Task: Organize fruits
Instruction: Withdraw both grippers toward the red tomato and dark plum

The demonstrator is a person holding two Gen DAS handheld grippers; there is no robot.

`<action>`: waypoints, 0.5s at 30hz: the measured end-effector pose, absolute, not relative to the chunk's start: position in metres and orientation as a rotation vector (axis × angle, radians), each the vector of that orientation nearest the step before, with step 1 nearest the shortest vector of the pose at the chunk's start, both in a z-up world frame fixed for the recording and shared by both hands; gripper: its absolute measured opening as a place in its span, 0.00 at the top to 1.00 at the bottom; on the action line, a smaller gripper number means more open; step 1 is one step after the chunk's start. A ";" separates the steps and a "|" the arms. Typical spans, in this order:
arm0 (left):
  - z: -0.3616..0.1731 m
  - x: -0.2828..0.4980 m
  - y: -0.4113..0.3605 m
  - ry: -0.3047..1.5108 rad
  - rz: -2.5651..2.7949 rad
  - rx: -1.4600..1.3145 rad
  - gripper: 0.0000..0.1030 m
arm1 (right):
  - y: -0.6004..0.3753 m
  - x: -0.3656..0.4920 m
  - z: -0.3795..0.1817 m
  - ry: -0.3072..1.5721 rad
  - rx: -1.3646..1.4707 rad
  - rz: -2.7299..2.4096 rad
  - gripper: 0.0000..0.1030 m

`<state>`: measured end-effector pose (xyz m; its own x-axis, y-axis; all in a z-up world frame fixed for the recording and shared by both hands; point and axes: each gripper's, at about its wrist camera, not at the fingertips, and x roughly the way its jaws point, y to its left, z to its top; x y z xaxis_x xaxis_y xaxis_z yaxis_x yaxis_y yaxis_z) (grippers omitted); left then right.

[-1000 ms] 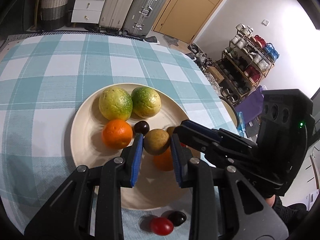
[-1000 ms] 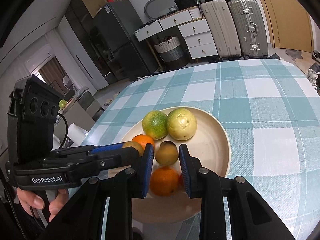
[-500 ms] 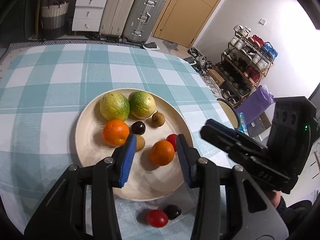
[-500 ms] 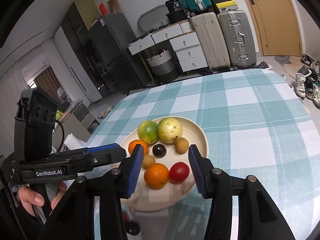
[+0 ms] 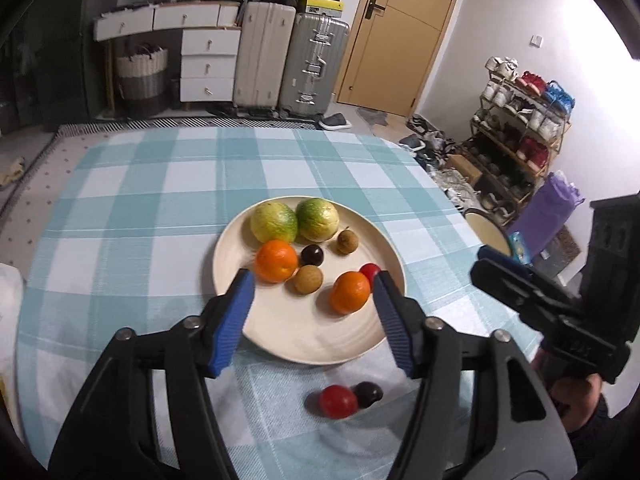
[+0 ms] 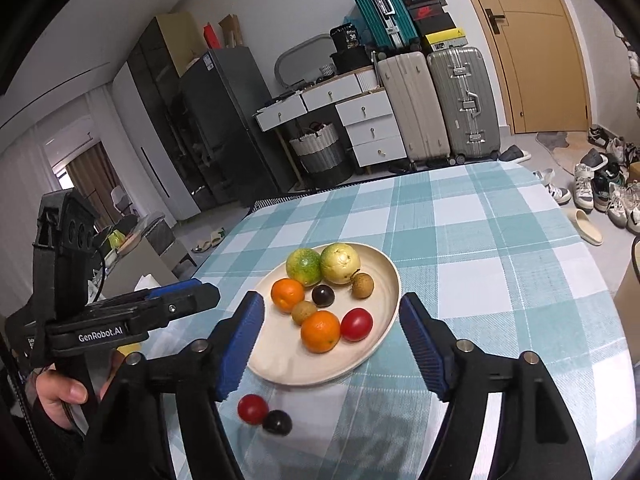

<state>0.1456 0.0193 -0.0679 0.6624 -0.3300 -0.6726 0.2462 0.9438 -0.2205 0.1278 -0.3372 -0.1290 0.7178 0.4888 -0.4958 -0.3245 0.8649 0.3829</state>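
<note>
A cream plate [image 5: 296, 332] [image 6: 280, 360] on the checked tablecloth holds two green-yellow fruits [image 5: 274, 222], two oranges [image 5: 276, 261] [image 6: 320, 331], two brown longans [image 5: 308, 279], a dark plum [image 5: 312, 255] and a red fruit [image 6: 356, 324]. A red fruit [image 5: 338, 401] [image 6: 252, 409] and a dark plum [image 5: 368, 394] [image 6: 277, 423] lie on the cloth just in front of the plate. My left gripper [image 5: 314, 312] is open and empty above the plate's near edge. My right gripper [image 6: 332, 340] is open and empty over the plate. Each gripper shows in the other's view [image 5: 532, 300] [image 6: 160, 304].
The table [image 5: 160, 184] drops off at its far and right edges. Suitcases [image 5: 312, 64], white drawers [image 5: 208, 64] and a basket stand beyond it. A shoe rack [image 5: 520, 120] stands to the right. A white object [image 5: 8, 292] lies at the table's left edge.
Both grippers have opened wide, let go of the brown longans onto the plate, and pulled back and up away from the plate.
</note>
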 end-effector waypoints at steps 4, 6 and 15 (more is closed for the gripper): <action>-0.059 0.127 0.028 0.736 -0.273 -0.119 0.20 | -0.338 0.114 -0.122 0.599 0.278 0.462 0.17; -0.055 0.120 0.032 0.721 -0.250 -0.121 0.19 | -0.339 0.107 -0.118 0.585 0.275 0.456 0.14; -0.056 0.094 0.043 0.726 -0.151 -0.111 0.05 | -0.335 0.083 -0.112 0.576 0.255 0.463 0.04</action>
<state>0.0944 0.0428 -0.0563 0.7380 -0.1755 -0.6516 0.0988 0.9833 -0.1529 0.0830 -0.3348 -0.1119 0.7408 0.4869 -0.4627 -0.3475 0.8674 0.3562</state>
